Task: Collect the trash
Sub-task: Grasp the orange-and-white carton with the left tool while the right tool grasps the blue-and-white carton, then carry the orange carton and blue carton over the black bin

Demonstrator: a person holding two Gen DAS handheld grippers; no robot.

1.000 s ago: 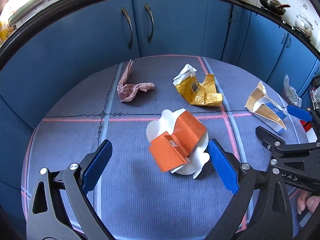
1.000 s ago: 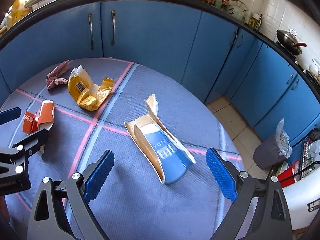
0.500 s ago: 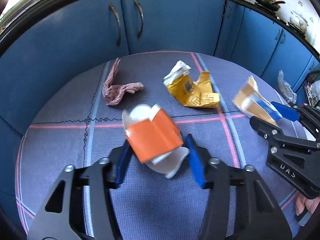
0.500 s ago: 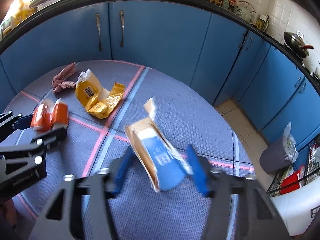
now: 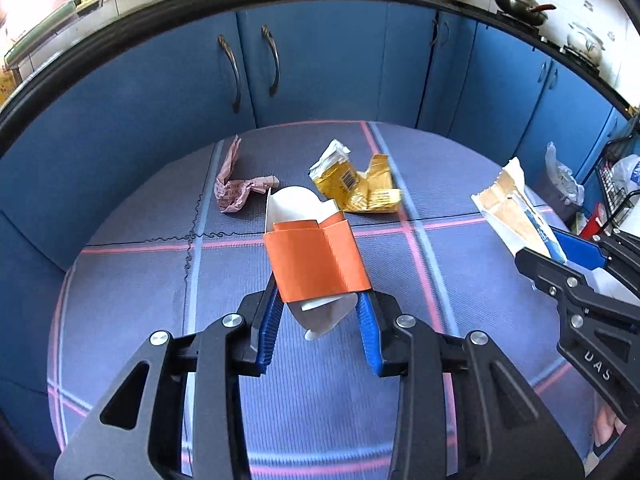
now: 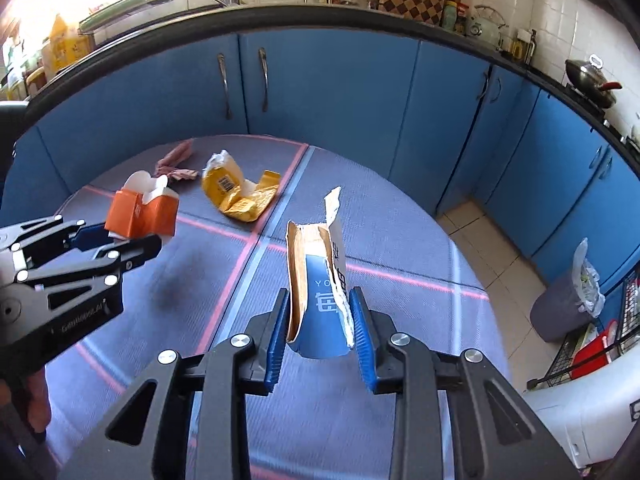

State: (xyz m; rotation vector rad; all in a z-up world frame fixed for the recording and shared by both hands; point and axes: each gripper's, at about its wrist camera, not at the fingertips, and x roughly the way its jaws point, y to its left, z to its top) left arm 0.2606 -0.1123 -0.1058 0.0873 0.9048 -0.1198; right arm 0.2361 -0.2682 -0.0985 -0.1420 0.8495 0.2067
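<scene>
Through the left wrist camera, our left tongs [image 5: 318,312] have just been closing and now pinch the orange carton [image 5: 316,258] by its lower end, lifted clear of the surface [image 5: 132,300]. It looks light, thin card that crushes easily, so a hold low across the folded walls suits it. A pink wrapper [image 5: 236,192] and a yellow packet [image 5: 354,186] lie beyond.

Through the right wrist camera, our right tongs [image 6: 320,330] have also just been closing and clamp the torn blue paper bag [image 6: 320,280] at its base. It seems limp and light, best held where the layers bunch. A lined bin [image 6: 568,300] stands on the floor to the right.
</scene>
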